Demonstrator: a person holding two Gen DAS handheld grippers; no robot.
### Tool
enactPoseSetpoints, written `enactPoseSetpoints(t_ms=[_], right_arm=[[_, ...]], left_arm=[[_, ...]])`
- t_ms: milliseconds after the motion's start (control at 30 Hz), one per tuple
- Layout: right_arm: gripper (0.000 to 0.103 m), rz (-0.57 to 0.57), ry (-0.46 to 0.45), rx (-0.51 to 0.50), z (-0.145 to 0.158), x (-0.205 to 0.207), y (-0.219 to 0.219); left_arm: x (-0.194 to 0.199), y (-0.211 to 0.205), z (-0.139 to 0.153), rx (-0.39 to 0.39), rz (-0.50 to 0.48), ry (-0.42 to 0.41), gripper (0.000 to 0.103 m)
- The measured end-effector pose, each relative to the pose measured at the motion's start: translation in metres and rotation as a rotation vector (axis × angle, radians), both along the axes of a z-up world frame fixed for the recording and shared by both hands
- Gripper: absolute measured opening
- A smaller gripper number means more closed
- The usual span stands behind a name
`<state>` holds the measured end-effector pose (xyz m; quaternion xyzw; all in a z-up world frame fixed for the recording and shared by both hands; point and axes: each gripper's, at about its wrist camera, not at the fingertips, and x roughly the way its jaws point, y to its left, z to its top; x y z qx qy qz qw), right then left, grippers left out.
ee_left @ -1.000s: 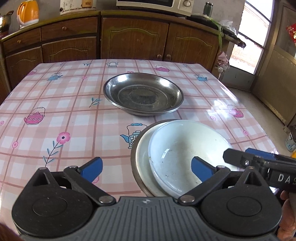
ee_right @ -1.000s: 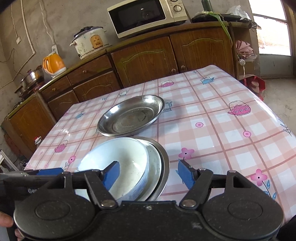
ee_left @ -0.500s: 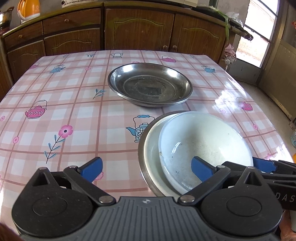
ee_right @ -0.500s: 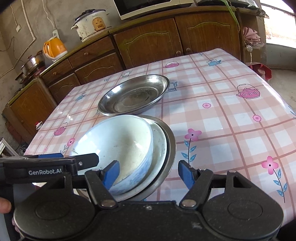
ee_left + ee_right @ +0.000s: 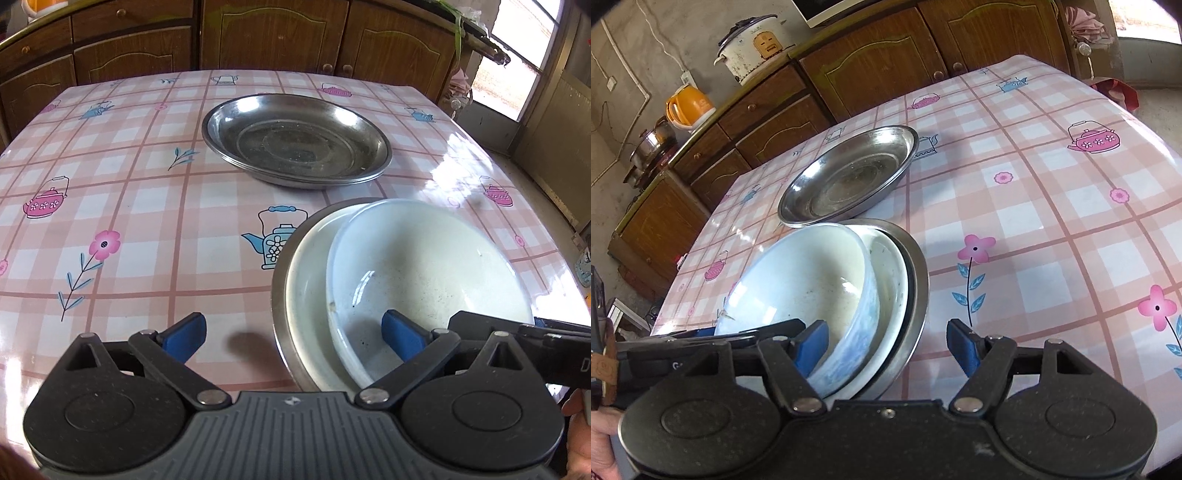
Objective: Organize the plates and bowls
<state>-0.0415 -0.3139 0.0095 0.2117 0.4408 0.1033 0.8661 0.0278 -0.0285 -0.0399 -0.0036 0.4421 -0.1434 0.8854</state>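
Note:
A white bowl point(image 5: 428, 269) sits tilted in a white plate point(image 5: 306, 280) on a steel plate point(image 5: 277, 291) at the table's near edge. It also shows in the right wrist view point(image 5: 809, 288). Both grippers are open and straddle the stack's near rim. My left gripper point(image 5: 293, 334) has its right finger inside the bowl and its left over the tablecloth. My right gripper point(image 5: 886, 347) has its left finger in the bowl and its right outside the steel plate point(image 5: 919, 280). A stack of steel plates point(image 5: 295, 138) sits farther back, also in the right wrist view point(image 5: 849, 177).
The table has a pink checked oilcloth point(image 5: 110, 192). Wooden cabinets point(image 5: 273, 33) stand behind it, with a rice cooker point(image 5: 753, 42), an orange kettle point(image 5: 689, 105) and pots point(image 5: 652, 142) on top. The table's right edge point(image 5: 1145, 122) drops to the floor.
Both grippers have moved forward and down toward the white bowl stack. The bowl and plates now sit closer, between the open fingers. The dishes themselves have not moved.

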Motion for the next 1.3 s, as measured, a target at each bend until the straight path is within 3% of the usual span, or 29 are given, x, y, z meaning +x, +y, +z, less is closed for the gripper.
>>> enactPoseSetpoints(t_ms=[333,400,433,467,500,567,667,933,1300], right_arm=[[0.085,-0.015,-0.022,0.066,-0.012,0.011,-0.002],[0.086,-0.002,-0.018,0.061,-0.011,0.013,-0.002],[0.086,0.001,-0.015,0.061,-0.011,0.013,-0.002],[0.085,0.006,-0.012,0.071,-0.011,0.014,-0.002],[0.081,0.008,-0.009,0.072,-0.011,0.014,-0.001],[0.064,0.030,0.004,0.118,-0.012,0.014,0.000],[0.062,0.047,-0.001,0.059,-0.009,0.012,0.009],[0.061,0.054,0.009,0.029,-0.005,0.006,0.014],[0.061,0.090,-0.015,0.026,0.015,-0.010,0.024]], left_arm=[[0.017,0.001,-0.009,-0.109,-0.068,0.016,0.102],[0.017,0.000,-0.008,-0.124,-0.101,0.010,0.098],[0.016,0.000,-0.007,-0.135,-0.113,0.007,0.090],[0.014,-0.002,-0.006,-0.161,-0.139,0.004,0.076],[0.013,-0.003,-0.005,-0.178,-0.152,0.004,0.071],[0.010,-0.005,-0.005,-0.168,-0.153,-0.010,0.070],[0.010,-0.003,-0.004,-0.185,-0.131,0.000,0.064],[0.007,-0.001,-0.002,-0.191,-0.105,0.034,0.063],[-0.013,0.012,0.016,-0.189,-0.079,0.015,0.063]])
